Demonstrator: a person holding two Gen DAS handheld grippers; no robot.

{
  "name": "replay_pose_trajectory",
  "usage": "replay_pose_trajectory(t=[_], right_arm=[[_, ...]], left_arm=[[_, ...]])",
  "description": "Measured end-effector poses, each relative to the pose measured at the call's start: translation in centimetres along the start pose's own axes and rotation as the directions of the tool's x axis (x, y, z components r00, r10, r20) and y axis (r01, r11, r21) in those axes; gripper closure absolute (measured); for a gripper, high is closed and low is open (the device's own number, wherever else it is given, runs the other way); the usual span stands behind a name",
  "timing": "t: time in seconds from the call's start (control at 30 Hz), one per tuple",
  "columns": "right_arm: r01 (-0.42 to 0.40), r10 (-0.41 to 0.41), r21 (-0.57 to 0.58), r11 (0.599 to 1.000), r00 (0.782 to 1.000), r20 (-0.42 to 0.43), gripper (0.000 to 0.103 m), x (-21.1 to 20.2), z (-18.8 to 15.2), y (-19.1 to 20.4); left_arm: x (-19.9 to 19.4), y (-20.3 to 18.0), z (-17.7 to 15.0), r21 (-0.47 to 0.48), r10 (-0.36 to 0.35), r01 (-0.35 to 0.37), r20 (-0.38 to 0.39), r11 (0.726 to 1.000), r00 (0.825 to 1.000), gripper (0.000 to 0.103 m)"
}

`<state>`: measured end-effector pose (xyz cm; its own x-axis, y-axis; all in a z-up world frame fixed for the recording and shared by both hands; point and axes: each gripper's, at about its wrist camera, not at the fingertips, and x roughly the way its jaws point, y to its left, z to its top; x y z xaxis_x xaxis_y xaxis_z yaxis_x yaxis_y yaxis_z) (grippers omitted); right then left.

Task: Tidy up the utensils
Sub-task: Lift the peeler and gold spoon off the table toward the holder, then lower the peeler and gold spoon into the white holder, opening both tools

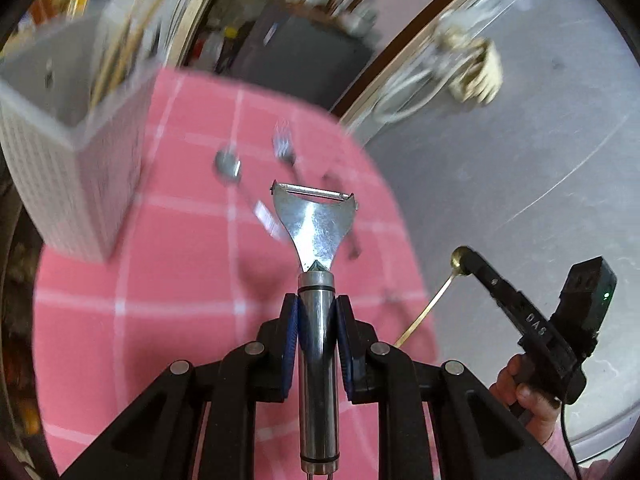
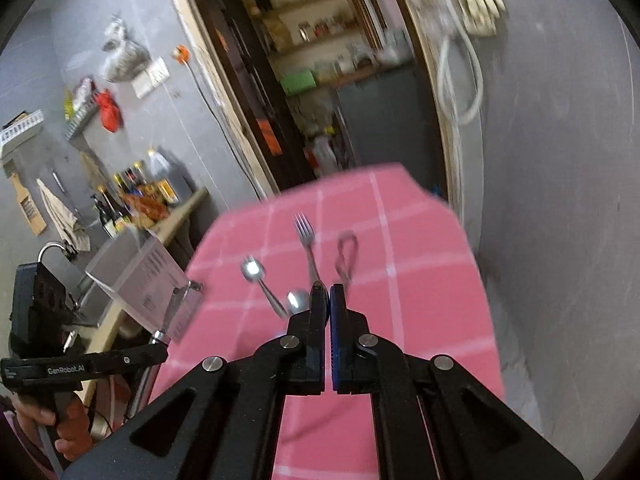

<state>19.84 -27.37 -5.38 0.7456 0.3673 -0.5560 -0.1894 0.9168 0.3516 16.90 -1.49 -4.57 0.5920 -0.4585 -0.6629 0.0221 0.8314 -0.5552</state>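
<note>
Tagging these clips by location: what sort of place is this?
Likely a home kitchen: sauce bottles on a counter, pantry shelves through the doorway, cutlery on a pink checked tablecloth.

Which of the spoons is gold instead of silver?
The gold spoon pinched in the right gripper, held in the air. The other spoon, lying on the pink cloth, is shiny silver.

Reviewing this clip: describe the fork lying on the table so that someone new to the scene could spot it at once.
Find the pink checked tablecloth with the white slotted basket at one side. Near the cloth's far end lies the fork, tines pointing away, between a spoon and a wire-loop utensil. It alone has prongs; the spoon ends in a round bowl.
</note>
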Motion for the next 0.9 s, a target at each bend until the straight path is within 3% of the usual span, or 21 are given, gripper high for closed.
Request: replay_pose_trajectory(t=[0.1, 0.2, 0.33, 0.57, 0.67, 0.77, 0.9], right_arm=[[-0.014, 0.017, -0.036, 0.999, 0.997, 0.071, 0.1, -1.4, 2.3, 2.2], [-0.027, 0.039, -0.082, 0.996, 0.989, 0.145, 0.1, -2.7, 4.6, 4.5], [-0.068, 0.091, -0.107, 0.992, 0.97, 0.225, 0.1, -3.5, 7.5, 8.2], [-0.086, 0.163, -0.22, 0.972, 0.918, 0.361, 0.1, -3.1, 11.0, 15.6], [-0.083, 0.188, -0.267, 0.96, 0.898, 0.397, 0.1, -2.5, 11.4, 18.2], [-0.089, 0.215, -0.308, 0.947, 0.889, 0.405, 0.1, -1.3, 11.7, 20.8], [-0.088, 0.24, -0.368, 0.926, 0.889, 0.39, 0.1, 0.6, 10.8, 23.8]], left_arm=[[-2.9, -0.3, 2.2, 0.027, -0.025, 0.022, 0.099, 0.999, 0.995, 0.086], [-5.3, -0.3, 4.5, 0.05, -0.04, 0.03, 0.201, 0.998, 0.979, 0.086], [-8.5, 0.2, 7.3, 0.068, -0.043, 0.021, 0.339, 0.997, 0.94, 0.086], [-11.5, 1.2, 11.4, 0.105, 0.022, -0.089, 0.522, 0.991, 0.853, 0.086], [-12.4, 2.3, 12.1, 0.107, 0.029, -0.109, 0.568, 0.988, 0.822, 0.086], [-12.8, 3.8, 13.1, 0.107, -0.013, -0.064, 0.6, 0.992, 0.8, 0.086], [-12.2, 6.8, 14.0, 0.068, -0.01, -0.041, 0.62, 0.997, 0.785, 0.086]])
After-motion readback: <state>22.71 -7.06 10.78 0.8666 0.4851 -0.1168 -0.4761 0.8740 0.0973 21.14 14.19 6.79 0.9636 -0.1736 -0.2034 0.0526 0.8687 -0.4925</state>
